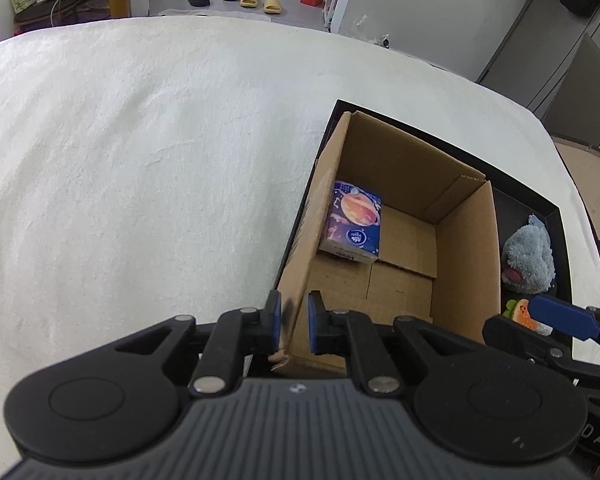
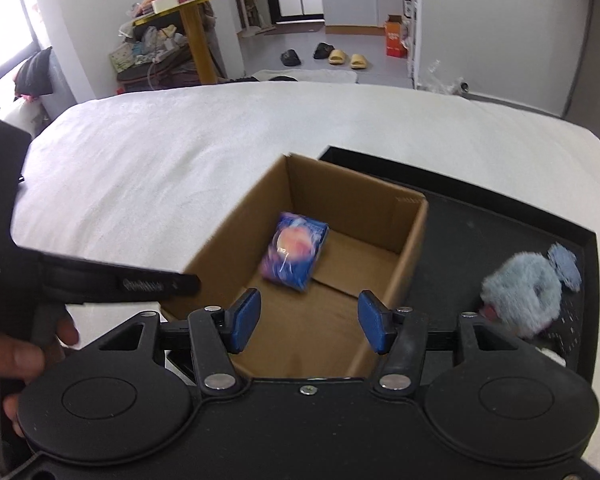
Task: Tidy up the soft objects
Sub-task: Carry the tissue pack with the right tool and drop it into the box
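Left gripper (image 1: pixel 294 322) pinches the box's (image 1: pixel 464 240) near-left wall; right gripper (image 2: pixel 306 322) hangs open above it (tissue pack (image 2: pixel 296 256) inside, blurred).

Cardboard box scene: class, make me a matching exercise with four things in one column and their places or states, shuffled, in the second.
Things:
1. tissue pack
2. blue plush toy
3. left hand-held gripper
4. right hand-held gripper

Places or states:
A. open, nothing between its pads
B. lying inside the cardboard box
C. shut on the box's near wall
D. lying in the black tray, outside the box

Pairs: 1-B, 2-D, 3-C, 4-A
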Motion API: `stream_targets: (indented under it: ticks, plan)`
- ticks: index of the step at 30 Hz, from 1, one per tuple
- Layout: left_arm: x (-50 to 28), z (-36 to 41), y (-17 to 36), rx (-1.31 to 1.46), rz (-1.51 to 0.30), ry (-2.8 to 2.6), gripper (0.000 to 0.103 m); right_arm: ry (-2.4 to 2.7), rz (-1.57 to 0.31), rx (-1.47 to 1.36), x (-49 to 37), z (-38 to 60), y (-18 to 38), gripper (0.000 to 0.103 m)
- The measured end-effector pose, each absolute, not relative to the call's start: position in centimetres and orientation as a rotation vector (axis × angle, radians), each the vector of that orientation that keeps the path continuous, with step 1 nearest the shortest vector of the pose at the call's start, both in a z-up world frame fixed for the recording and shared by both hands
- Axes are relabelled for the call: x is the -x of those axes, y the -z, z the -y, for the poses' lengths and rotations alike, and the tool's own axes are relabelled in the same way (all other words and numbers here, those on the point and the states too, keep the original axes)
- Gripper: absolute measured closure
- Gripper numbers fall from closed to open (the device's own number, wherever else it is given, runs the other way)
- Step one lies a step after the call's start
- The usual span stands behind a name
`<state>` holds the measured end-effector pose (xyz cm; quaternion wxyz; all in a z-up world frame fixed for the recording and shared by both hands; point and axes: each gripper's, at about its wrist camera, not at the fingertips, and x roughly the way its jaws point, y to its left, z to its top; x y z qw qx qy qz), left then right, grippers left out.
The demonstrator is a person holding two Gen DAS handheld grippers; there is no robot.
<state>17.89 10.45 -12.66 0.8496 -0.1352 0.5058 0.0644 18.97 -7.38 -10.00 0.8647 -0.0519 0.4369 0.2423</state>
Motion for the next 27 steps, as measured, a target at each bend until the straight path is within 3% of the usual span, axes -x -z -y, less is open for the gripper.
stream_targets:
  ticks: [8,13,21,27]
  plan:
    - [-17.7,-9.3,12.0,0.212,-1.051,-0.153,0.083,-0.429,-0.929,0.059,-18.7,10.1,11.0,0.049]
    - [-17.5,-8.3,11.5,0.134,-1.031,-0.176,0.066,-0.387,-0.917,0.032,-18.5,12.0,11.2,0.049]
    - [-17.5,-7.2,11.4,0.057,-1.023,-0.211,0.057,-0.339,-0.908,-0.024,-18.9,14.6,12.0,0.048]
    - [-17.5,-6.2,11.0,0.007,-0.988,-0.248,0.053,-0.310,-0.893,-0.053,-19.3,15.9,12.5,0.038]
